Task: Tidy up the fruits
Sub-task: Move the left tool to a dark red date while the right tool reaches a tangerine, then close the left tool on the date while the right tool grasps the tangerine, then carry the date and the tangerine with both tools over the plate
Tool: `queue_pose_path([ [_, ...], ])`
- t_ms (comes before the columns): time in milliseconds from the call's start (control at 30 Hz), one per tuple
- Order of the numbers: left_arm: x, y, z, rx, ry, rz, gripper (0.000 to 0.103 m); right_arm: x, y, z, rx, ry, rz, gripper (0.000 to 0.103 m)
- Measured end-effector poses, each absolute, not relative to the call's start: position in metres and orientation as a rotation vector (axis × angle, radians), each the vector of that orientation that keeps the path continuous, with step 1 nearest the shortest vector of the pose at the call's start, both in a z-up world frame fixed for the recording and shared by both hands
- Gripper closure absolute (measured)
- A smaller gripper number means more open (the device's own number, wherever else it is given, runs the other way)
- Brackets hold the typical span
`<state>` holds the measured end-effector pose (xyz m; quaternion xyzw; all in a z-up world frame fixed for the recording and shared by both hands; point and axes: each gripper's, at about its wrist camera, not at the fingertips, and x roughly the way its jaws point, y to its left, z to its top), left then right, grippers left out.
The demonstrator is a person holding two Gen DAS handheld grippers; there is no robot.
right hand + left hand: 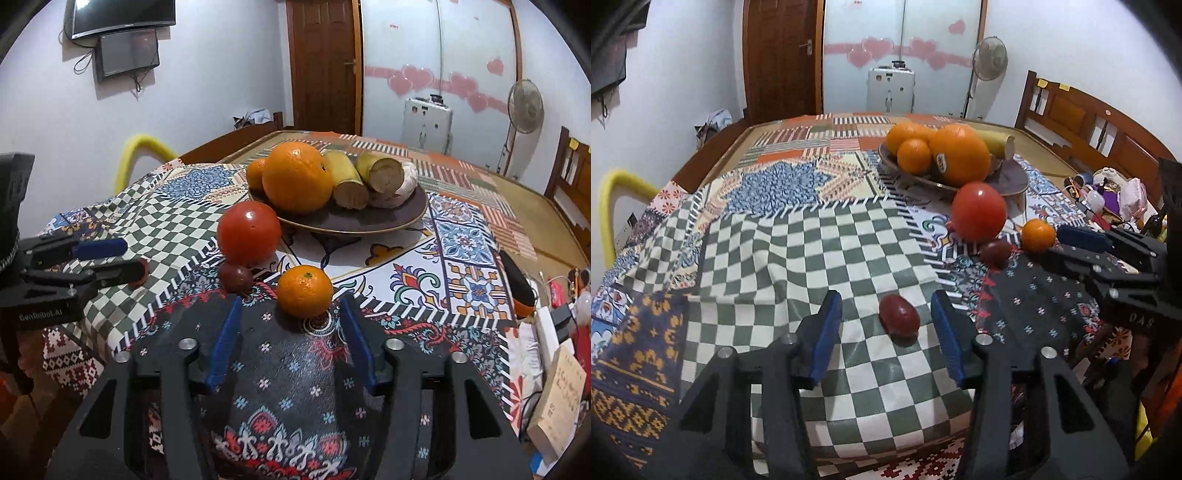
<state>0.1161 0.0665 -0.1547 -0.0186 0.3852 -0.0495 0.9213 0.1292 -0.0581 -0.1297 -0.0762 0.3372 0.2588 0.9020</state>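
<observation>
A dark plate [1008, 182] [369, 221] holds oranges [960, 155] [297, 177] and cut banana pieces [380, 175]. On the cloth lie a red tomato [979, 210] [248, 233], a small orange [1038, 235] [305, 291], a dark red small fruit [995, 253] [235, 277] and a red oval fruit [899, 318]. My left gripper [886, 314] is open around the red oval fruit, not touching it. My right gripper [290, 325] is open just in front of the small orange. The left gripper also shows in the right wrist view [110, 262].
The patchwork cloth [812, 240] covers the table. Clutter, boxes and cables lie at the right edge [554, 332]. A yellow chair back [613, 199] stands at the left. A fan [990, 59] and a white case stand by the far wall.
</observation>
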Motion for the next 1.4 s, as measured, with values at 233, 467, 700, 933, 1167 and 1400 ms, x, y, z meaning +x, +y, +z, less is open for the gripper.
queue_pose_path([
  [233, 0.118, 0.058, -0.161, 0.000, 0.788, -0.112, 0.069, 0.135, -0.056, -0.135, -0.138, 0.704, 0.529, 0.069],
  [467, 0.118, 0.059, -0.159, 0.005, 0.781, -0.110, 0.083, 0.137, -0.059, -0.134, -0.114, 0.708, 0.550, 0.071],
  [700, 0.122, 0.057, -0.140, 0.013, 0.735, -0.118, 0.083, 0.135, -0.070, -0.123, -0.100, 0.680, 0.551, 0.071],
  [933, 0.141, 0.049, -0.108, 0.006, 0.661, -0.137, 0.083, 0.141, -0.081, -0.102, -0.098, 0.616, 0.526, 0.071],
  [1167, 0.172, 0.030, -0.078, 0.034, 0.589, -0.149, 0.083, 0.160, -0.088, -0.087, -0.095, 0.572, 0.497, 0.071],
  [1400, 0.210, 0.012, -0.066, 0.045, 0.573, -0.161, 0.083, 0.187, -0.097, -0.084, -0.105, 0.564, 0.465, 0.071],
])
